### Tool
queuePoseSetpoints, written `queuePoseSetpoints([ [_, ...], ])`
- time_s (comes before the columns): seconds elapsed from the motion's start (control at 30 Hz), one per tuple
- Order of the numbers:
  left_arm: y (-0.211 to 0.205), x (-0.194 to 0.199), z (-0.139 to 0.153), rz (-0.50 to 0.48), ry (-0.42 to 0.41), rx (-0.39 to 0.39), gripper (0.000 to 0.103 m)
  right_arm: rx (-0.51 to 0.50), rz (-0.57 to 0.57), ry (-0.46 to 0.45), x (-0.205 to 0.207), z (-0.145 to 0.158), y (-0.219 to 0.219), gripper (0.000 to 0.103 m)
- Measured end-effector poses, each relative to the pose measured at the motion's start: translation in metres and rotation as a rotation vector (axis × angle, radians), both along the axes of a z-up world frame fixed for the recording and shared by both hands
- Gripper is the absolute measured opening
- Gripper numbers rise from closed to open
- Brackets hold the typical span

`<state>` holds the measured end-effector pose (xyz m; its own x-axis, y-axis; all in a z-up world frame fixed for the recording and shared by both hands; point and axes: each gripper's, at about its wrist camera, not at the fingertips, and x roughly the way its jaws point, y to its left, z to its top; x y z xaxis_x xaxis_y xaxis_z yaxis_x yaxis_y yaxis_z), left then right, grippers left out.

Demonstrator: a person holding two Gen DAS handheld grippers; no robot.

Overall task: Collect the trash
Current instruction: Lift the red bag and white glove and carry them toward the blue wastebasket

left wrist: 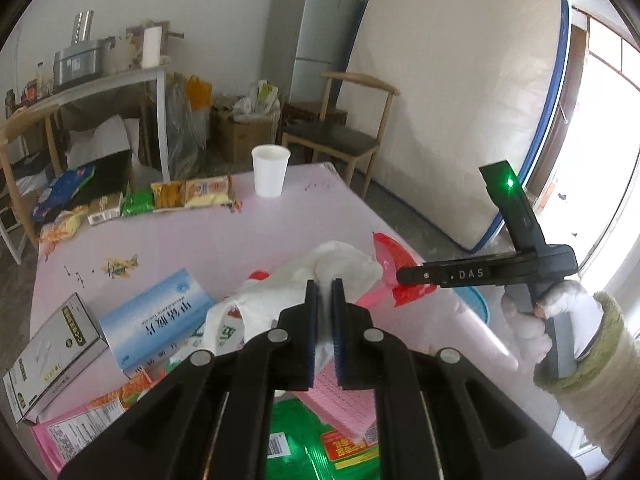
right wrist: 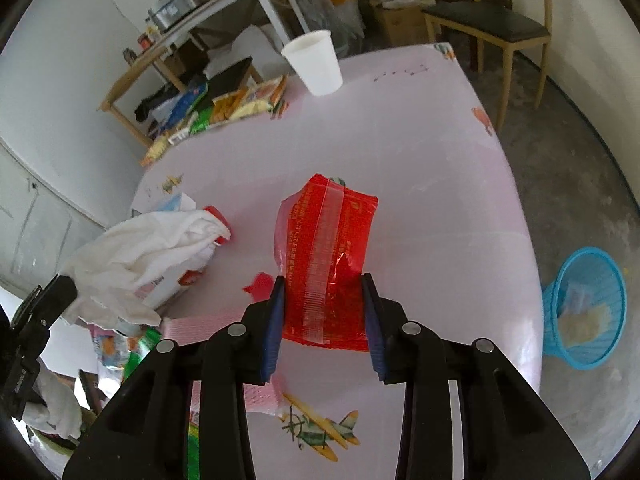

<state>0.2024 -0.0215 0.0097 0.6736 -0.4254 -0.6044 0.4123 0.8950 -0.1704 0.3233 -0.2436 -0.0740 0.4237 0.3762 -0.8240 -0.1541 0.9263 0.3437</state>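
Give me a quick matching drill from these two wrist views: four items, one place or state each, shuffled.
Items:
1. red wrapper
2. white plastic bag
3. paper cup
4. blue basket

Place or state:
A. on the floor beside the table
B. clamped in the left tongs
C. upright at the table's far edge
D. clamped in the right tongs

Pairs: 1-D, 2-B, 3-C, 4-A

Bare pink table (right wrist: 420,184) ahead; paper cup (right wrist: 316,62) at far edge.
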Motion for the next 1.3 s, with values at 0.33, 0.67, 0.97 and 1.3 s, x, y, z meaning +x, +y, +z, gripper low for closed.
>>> queuePoseSetpoints([
  [0.33,0.008,-0.010,0.026,0.033,-0.054,-0.062,0.006,0.069,-0.051,-0.085,-0.015,0.034,-0.030,0.034],
  [0.67,-0.007,-0.025,0.052,0.024,-0.094,-0.088,0.006,0.140,-0.108,-0.163,-0.039,0.062,-0.068,0.034],
  [0.97,-0.036,-0.031,0.067,-0.016,-0.095,-0.118,0.006,0.163,-0.225,-0.184,-0.063,0.067,-0.112,0.034],
  [1.3,-0.108,-0.016,0.076,-0.142,-0.057,-0.085,0.006,0.197,-0.361,-0.193,-0.086,0.059,-0.162,0.034],
])
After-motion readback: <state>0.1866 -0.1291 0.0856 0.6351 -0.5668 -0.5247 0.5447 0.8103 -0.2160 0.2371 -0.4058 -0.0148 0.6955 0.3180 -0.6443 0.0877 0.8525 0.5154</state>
